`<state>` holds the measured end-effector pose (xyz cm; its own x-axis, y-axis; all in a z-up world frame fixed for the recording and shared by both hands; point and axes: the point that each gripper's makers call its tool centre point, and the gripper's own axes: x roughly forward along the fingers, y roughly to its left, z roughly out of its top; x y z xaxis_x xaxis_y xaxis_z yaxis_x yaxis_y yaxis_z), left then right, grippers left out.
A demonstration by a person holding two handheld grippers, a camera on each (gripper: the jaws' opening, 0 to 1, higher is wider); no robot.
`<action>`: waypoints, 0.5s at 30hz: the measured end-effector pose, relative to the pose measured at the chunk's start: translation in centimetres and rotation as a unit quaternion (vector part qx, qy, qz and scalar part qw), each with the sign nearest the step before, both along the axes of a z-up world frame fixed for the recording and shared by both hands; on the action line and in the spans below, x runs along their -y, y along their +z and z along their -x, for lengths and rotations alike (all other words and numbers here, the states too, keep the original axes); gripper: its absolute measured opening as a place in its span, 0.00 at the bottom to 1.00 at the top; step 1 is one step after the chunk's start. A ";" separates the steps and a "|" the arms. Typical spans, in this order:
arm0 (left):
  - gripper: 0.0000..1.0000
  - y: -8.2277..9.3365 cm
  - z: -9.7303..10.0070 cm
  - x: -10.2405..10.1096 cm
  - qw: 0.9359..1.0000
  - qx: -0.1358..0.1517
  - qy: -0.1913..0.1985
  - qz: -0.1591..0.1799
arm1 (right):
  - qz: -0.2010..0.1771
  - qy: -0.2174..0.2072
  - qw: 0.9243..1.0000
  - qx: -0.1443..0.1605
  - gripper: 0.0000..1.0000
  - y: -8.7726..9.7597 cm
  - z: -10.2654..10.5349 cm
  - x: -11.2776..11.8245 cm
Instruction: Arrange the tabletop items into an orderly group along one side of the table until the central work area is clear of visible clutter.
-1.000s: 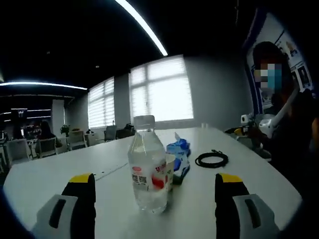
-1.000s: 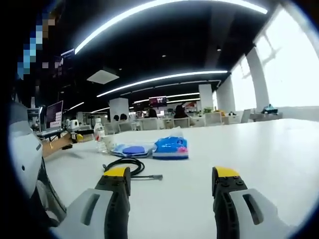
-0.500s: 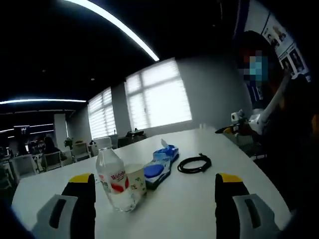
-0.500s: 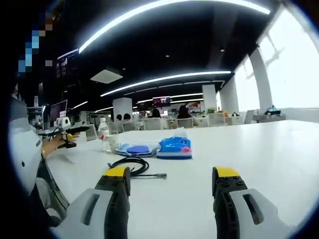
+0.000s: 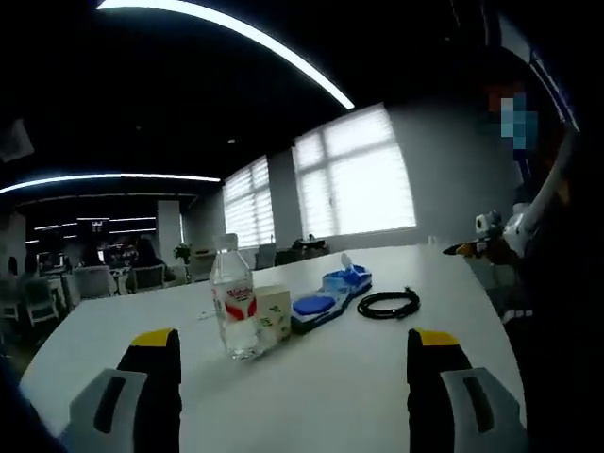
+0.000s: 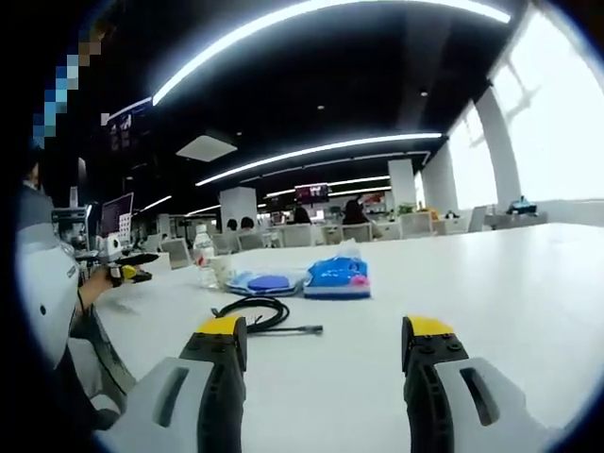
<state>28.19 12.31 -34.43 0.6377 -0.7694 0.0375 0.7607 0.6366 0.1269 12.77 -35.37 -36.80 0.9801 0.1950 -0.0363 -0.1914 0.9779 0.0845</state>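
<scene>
1. Tongs first: in the left gripper view the left gripper (image 5: pixel 293 351) has its yellow-tipped jaws spread wide with nothing between them, over bare white table (image 5: pixel 340 387).
2. Beyond its jaws, at about 11 o'clock, a clear bottle (image 5: pixel 234 299) with a red-and-white label stands upright on the table.
3. Just beside the bottle, on its 3 o'clock side, stands a small pale cup (image 5: pixel 274 314); whether the two touch cannot be told.
4. From the cup toward 1 o'clock lie a flat pack with a blue oval lid (image 5: pixel 311 308) and then a blue packet (image 5: pixel 347 279), end to end in a row.
5. At 3 o'clock of that row a black cable (image 5: pixel 387 303) lies coiled on the table, near but apart.
6. At the 3 o'clock edge of this view a person (image 5: pixel 557 283) sits beside the table.
7. In the right gripper view the right gripper (image 6: pixel 324 351) is likewise wide apart and holds nothing, above the white tabletop.
8. Ahead at 11 o'clock lies the cable, one end trailing toward 3 o'clock.
9. Further out at 12 o'clock sit the pack and the packet side by side, with the bottle upright at their 9 o'clock end.
10. At this view's 9 o'clock edge the left gripper shows small, held in a hand (image 6: pixel 92 283).
</scene>
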 end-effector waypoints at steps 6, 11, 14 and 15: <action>0.99 0.4 1.9 1.4 0.997 0.053 0.042 -0.034 | -0.001 0.002 1.000 0.003 0.62 0.2 0.5 0.3; 0.99 -0.8 3.2 2.5 0.996 0.047 0.054 -0.059 | -0.002 0.000 1.000 0.002 0.63 0.0 0.6 0.4; 0.98 -1.0 3.8 2.5 0.994 0.048 0.073 -0.062 | -0.004 -0.001 1.000 0.001 0.63 -0.2 0.6 0.4; 0.98 -0.9 3.9 2.4 0.994 0.051 0.080 -0.058 | -0.005 -0.001 1.000 0.000 0.63 -0.2 0.6 0.4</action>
